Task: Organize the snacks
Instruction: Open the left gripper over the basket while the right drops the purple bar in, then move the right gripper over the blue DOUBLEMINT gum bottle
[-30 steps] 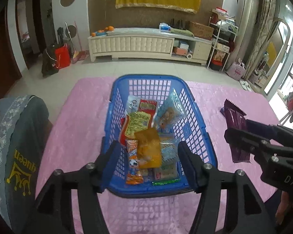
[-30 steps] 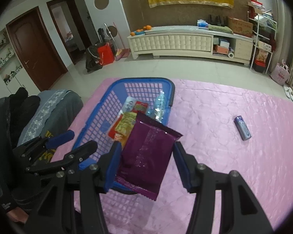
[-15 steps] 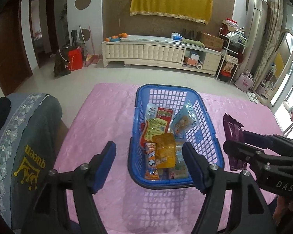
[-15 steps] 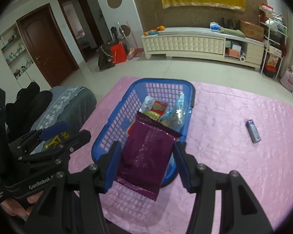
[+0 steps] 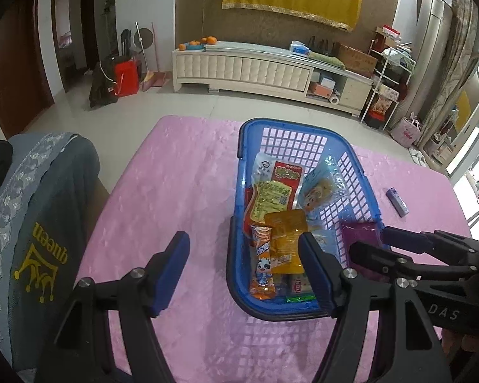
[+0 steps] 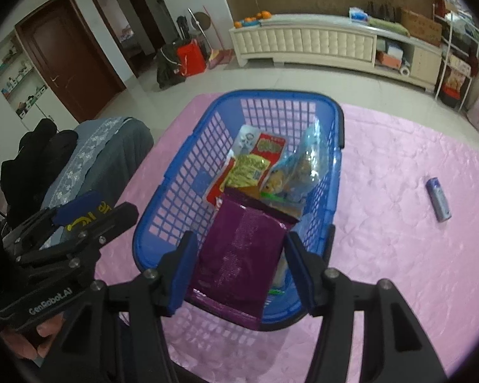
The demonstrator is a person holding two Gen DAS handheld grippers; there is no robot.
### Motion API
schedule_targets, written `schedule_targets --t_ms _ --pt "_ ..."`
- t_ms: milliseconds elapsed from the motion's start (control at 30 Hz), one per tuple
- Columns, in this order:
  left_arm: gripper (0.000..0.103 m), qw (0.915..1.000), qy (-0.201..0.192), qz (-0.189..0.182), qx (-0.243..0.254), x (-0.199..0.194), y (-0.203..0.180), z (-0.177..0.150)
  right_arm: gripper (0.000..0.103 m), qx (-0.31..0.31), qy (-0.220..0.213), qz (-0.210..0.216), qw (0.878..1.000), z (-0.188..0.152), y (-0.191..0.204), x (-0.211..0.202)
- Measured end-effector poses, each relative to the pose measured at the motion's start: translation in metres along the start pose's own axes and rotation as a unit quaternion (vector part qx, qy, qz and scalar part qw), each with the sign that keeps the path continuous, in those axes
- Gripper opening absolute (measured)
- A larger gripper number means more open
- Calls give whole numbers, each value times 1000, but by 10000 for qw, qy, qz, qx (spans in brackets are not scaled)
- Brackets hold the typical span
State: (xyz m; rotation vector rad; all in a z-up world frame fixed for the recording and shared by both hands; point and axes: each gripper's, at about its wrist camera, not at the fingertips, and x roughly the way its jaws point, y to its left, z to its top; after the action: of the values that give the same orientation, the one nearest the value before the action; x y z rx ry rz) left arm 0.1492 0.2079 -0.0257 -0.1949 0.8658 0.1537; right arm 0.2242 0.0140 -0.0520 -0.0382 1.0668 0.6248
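Purple packet [image 6: 239,255] sits between right tongs [image 6: 239,266], just opening, tilted over basket [image 6: 175,172].

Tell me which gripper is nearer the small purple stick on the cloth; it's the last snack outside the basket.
Right. The right gripper is over the blue basket, its side facing the purple stick. The left gripper hovers beyond the basket's opposite side.

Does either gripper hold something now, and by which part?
The left gripper holds nothing. The purple packet lies between the fingers of the right gripper, side edges toward them; its jaws have just been opening, and the hold looks released.
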Motion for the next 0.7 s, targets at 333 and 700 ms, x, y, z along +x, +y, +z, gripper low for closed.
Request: schedule_targets --t_ms 333,700 --pt "68 10000 25 -24 9 -6 -5 -5 73 101 22 37 9999 -7 -4 -8" --pt "68 9986 -142 -70 507 -26 -58 -4 74 335 -221 -66 9992 -16 -38 -45"
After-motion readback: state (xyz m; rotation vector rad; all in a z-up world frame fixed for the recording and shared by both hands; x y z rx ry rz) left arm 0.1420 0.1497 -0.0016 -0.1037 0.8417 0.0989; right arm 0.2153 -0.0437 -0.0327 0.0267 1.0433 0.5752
